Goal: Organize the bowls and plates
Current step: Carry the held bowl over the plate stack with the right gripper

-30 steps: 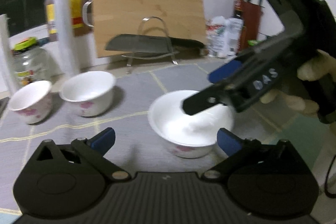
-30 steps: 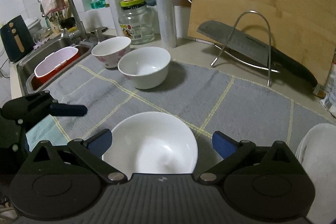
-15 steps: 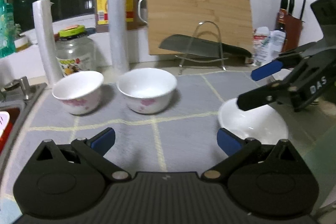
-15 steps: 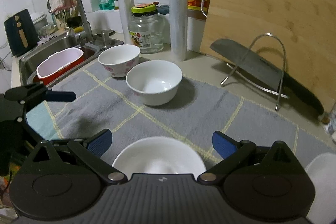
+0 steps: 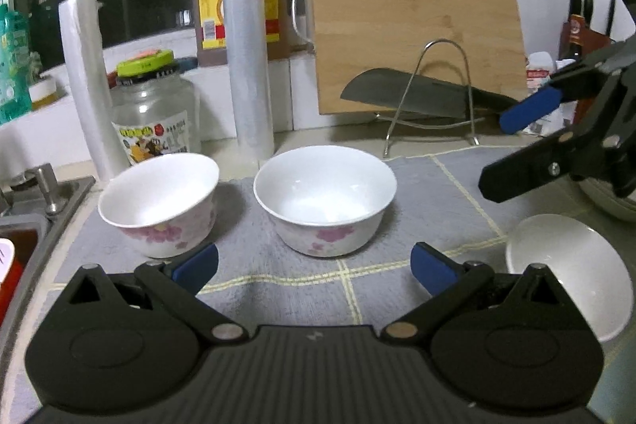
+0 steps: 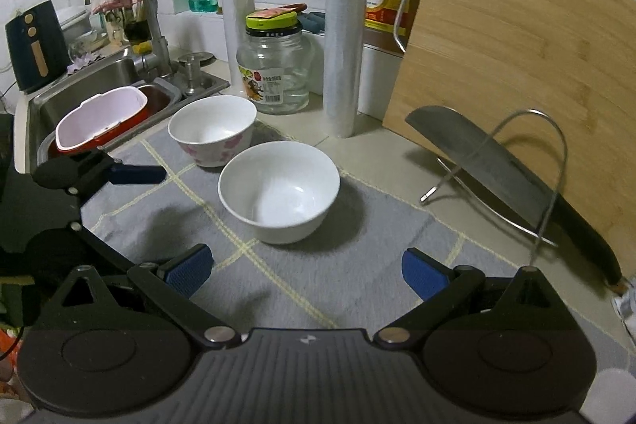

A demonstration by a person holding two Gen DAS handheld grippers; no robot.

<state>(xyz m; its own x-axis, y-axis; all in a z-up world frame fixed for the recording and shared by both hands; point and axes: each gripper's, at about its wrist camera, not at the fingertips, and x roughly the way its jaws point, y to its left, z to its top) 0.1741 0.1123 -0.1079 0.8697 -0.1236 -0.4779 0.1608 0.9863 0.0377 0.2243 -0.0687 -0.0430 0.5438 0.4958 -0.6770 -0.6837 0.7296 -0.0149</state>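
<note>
Two white bowls with pink flowers stand side by side on the grey mat (image 5: 433,185): the left bowl (image 5: 159,203) (image 6: 212,130) and the middle bowl (image 5: 325,199) (image 6: 279,191). A third white bowl (image 5: 572,273) sits at the right of the left wrist view, partly hidden behind the gripper's body. My left gripper (image 5: 314,265) is open and empty just in front of the middle bowl. My right gripper (image 6: 304,271) is open and empty, a short way before the same bowl. Each gripper shows at the edge of the other's view.
A cleaver (image 6: 497,169) rests on a wire rack before a leaning wooden board (image 6: 516,38). A glass jar (image 6: 274,66), film rolls (image 6: 344,26) and an oil jug stand behind the bowls. The sink (image 6: 91,94) with a red-and-white tub lies left. A knife block (image 5: 580,38) stands right.
Both grippers pulled back and swung left from the third bowl. That bowl slid to the right edge of the left view and left the right view; the two flowered bowls came to centre.
</note>
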